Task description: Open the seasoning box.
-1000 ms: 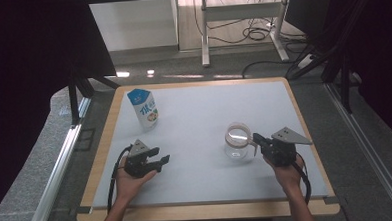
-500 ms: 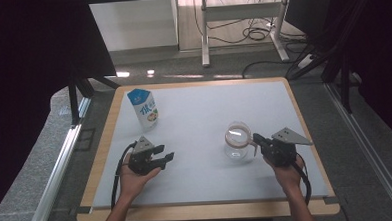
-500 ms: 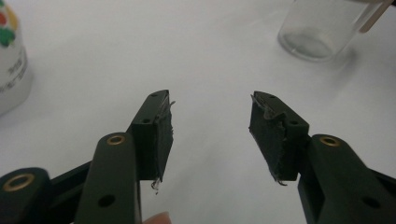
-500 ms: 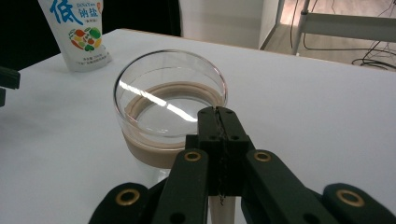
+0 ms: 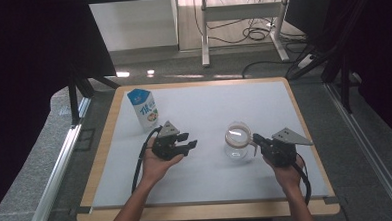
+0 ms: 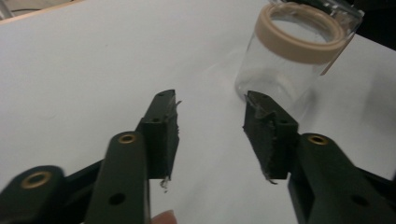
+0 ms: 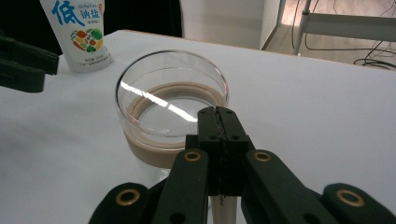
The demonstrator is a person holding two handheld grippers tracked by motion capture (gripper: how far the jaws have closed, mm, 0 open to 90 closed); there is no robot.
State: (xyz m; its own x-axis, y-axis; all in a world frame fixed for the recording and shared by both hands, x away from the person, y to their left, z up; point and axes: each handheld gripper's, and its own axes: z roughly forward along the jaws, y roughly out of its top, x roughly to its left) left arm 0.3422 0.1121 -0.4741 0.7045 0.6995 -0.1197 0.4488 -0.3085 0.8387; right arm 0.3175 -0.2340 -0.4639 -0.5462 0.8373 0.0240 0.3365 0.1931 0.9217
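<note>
left gripper (image 5: pixel 188 142): I'm swinging it up the table from the near-left toward the glass jar (image 5: pixel 238 140), jaws narrowing but still apart on nothing | right gripper (image 5: pixel 257 139): I'm keeping it still, jaws pressed together on the jar's handle | jar: standing right of centre, milk carton (image 5: pixel 144 109) back-left | next: probably bracing the jar.

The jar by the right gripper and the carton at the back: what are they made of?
The jar looks like clear glass or hard plastic: it is see-through with sharp highlights. Its beige collar looks matte, perhaps silicone or plastic. The carton seems to be printed, coated paperboard, with a folded gable top.
</note>
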